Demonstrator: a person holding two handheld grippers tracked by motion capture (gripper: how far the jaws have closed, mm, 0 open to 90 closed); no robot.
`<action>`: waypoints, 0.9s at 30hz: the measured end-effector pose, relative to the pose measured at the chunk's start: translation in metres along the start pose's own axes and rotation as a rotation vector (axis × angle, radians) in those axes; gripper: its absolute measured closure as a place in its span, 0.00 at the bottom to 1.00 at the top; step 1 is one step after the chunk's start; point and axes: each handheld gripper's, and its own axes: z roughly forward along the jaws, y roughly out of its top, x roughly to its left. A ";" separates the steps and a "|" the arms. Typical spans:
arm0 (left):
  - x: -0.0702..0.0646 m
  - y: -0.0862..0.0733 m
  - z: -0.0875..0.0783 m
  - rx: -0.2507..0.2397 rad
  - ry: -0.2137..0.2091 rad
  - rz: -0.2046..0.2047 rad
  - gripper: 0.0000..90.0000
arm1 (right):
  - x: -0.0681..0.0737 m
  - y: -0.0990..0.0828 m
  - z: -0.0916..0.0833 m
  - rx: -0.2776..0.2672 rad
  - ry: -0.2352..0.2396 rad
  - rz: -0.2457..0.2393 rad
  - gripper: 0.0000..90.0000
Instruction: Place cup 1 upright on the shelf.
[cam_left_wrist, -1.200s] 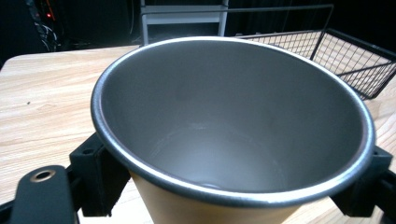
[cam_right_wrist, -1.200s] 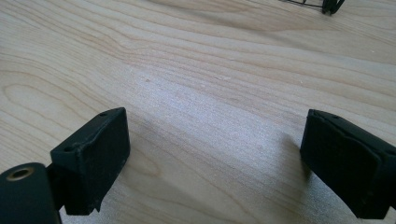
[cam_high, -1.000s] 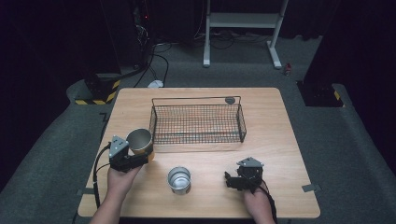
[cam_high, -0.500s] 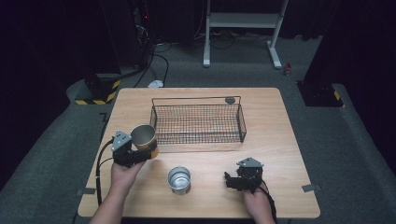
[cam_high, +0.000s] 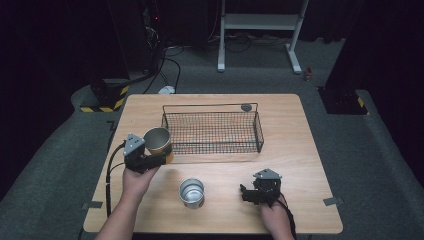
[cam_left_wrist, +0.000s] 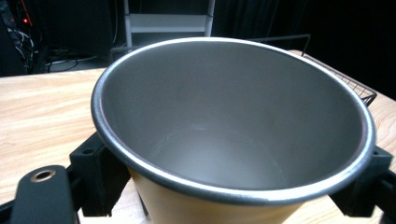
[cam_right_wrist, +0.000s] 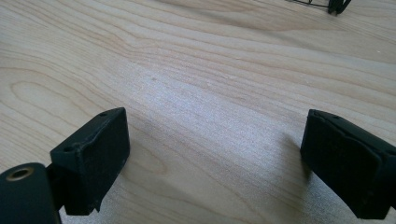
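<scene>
While the right hand-held gripper (cam_high: 250, 194) rested low nr the worktop's (cam_high: 295, 150) front edge, right of centre, its jaws stood spread w/ nothing betw them, just bare wood. A steel cup (cam_high: 192, 192) stood upright nr the front edge, abt mid-width. Further back, twd the left edge, the left hand-held gripper (cam_high: 161, 157) pinched a tan cup (cam_high: 158, 141) by its sides, mouth up and tilted, just beside the wire basket's (cam_high: 257, 131) front-left corner.
</scene>
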 end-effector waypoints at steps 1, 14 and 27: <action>-0.001 0.001 0.002 0.003 0.004 0.006 0.17 | 0.000 0.000 0.000 0.000 0.000 0.000 0.09; -0.008 0.015 0.015 -0.002 -0.010 0.019 0.17 | 0.000 0.000 0.000 -0.001 -0.001 -0.002 0.09; -0.012 0.030 0.032 -0.008 -0.017 -0.001 0.17 | 0.000 0.000 0.000 -0.001 -0.001 -0.002 0.09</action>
